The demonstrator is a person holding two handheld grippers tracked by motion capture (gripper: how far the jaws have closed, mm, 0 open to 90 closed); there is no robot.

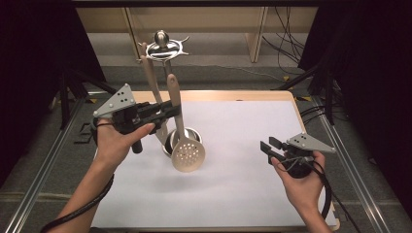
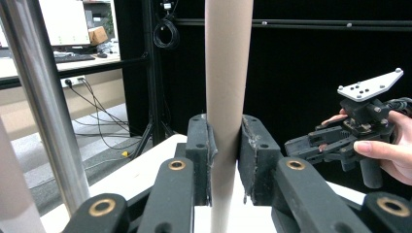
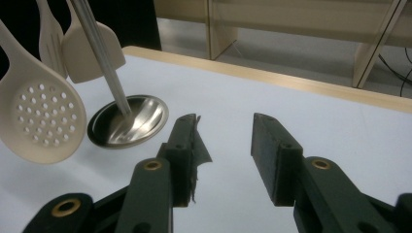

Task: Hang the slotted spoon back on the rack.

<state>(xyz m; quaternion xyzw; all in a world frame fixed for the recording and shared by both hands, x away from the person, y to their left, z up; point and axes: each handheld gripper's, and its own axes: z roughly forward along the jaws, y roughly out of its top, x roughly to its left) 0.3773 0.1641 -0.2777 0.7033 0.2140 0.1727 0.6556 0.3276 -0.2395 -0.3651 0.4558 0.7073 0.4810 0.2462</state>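
A beige perforated spoon [image 1: 187, 154] hangs head down, just in front of the round steel base [image 1: 190, 132] of a utensil stand. My left gripper [image 1: 171, 109] is shut on its handle [image 2: 226, 73], about halfway up; the handle's top end stands free below the stand's hooked crown [image 1: 163, 48]. In the left gripper view both pads press the handle, and the stand's steel pole [image 2: 43, 111] rises at the left. My right gripper [image 1: 268, 144] hovers open over the right of the white mat, nothing between its fingers [image 3: 182, 145]. It faces the spoon [image 3: 41, 116] and the base [image 3: 128, 121].
Two more beige utensils [image 3: 92, 48] hang from the stand behind the pole [image 3: 99, 53]. The white mat [image 1: 233, 184] covers a wooden table with edges at back and right. Dark curtains and frame rails flank the table. The right gripper [image 2: 320, 143] appears far off in the left gripper view.
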